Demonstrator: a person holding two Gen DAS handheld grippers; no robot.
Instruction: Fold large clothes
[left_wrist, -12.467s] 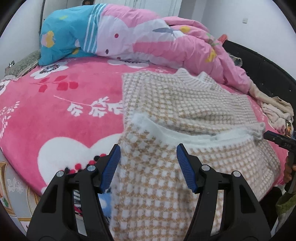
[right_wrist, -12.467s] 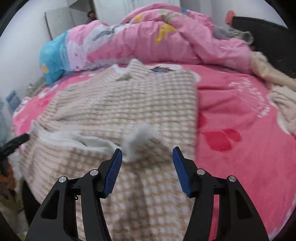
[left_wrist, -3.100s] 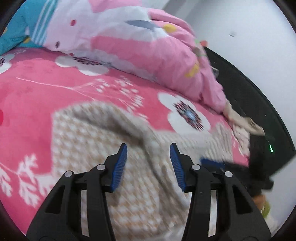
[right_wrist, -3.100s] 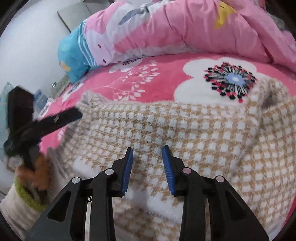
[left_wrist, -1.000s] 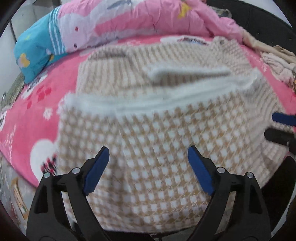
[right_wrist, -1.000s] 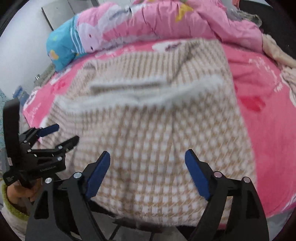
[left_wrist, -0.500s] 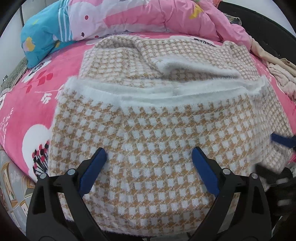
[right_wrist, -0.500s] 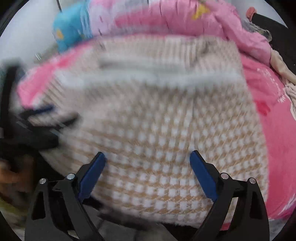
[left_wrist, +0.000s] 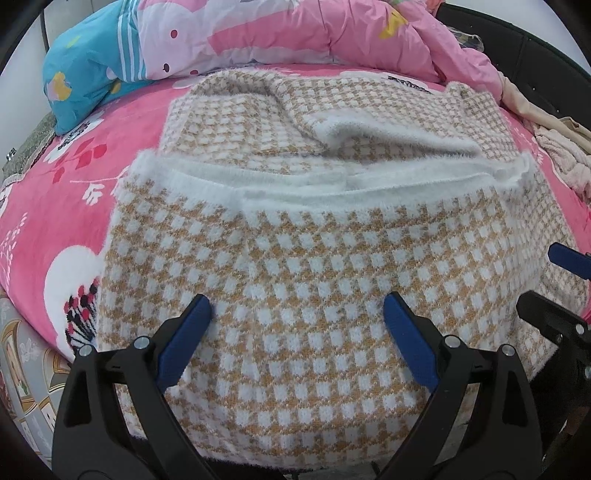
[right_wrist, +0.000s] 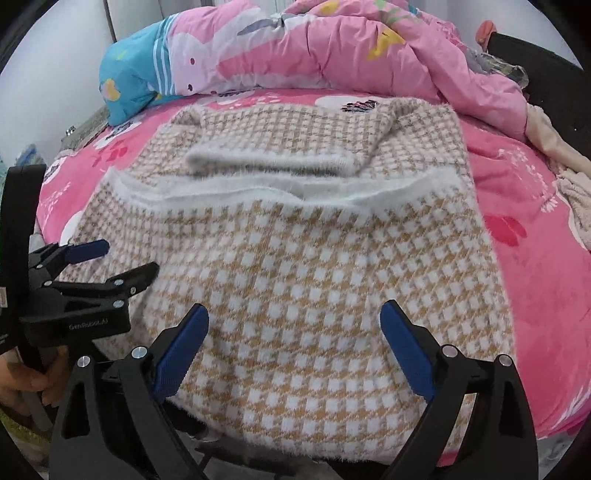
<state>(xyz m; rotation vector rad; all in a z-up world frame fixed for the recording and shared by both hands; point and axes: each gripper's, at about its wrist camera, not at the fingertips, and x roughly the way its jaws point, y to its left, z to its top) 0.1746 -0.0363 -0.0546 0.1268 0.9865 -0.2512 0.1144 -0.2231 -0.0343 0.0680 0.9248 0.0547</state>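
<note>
Folded checked sweater (left_wrist: 306, 288) on a pink bed (left_wrist: 55, 206)
Left tongs (left_wrist: 297, 317) and right tongs (right_wrist: 293, 321) both spread wide — hovering over the sweater's near edge, gripping nothing.

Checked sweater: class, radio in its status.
Left gripper and right gripper open, empty. Checked sweater lies folded on pink bed. Nothing blocking.

sweater (left_wrist: 306, 266) on bed (left_wrist: 74, 192), quilt (left_wrist: 295, 33) behind.
</note>
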